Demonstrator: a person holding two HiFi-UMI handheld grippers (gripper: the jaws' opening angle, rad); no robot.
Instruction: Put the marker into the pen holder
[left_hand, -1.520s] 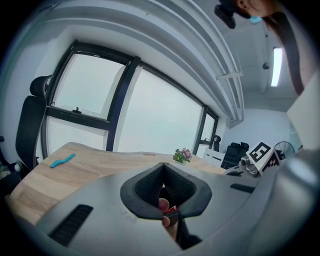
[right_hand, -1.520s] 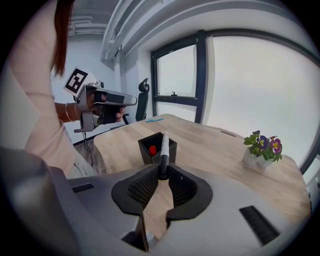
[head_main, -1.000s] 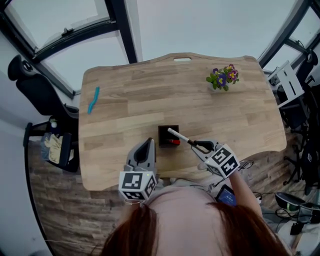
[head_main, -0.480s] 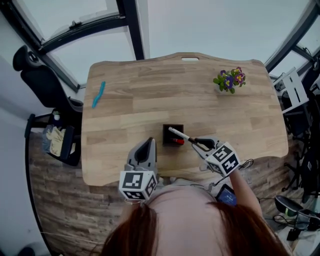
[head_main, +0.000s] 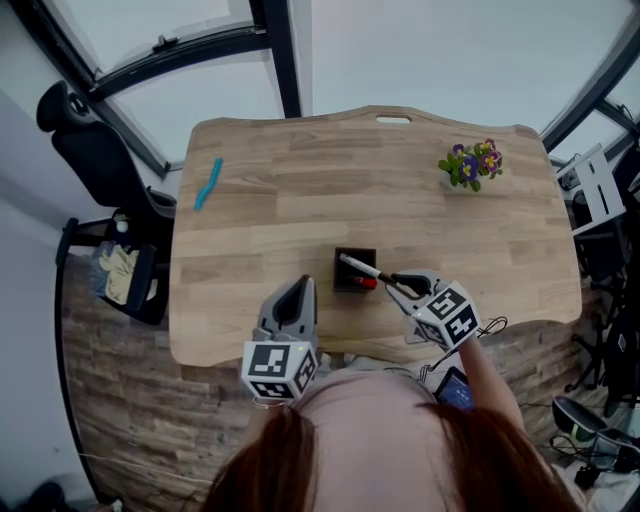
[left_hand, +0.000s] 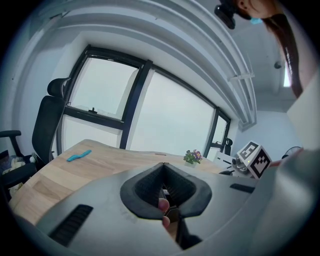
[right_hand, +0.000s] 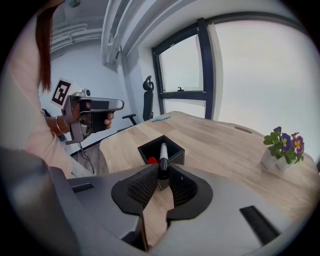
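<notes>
While marker (head_main: 362, 270) overhangs holder (head_main: 341, 277), red item (head_main: 369, 283) inside

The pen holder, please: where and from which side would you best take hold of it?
Probably the pen holder by its left wall, from above, one jaw inside, one outside: it is an open, straight-walled box, and the marker hangs over it from the right.

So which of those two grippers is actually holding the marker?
The right gripper: its jaws clamp the marker over the pen holder; the left gripper is shut and empty.
</notes>
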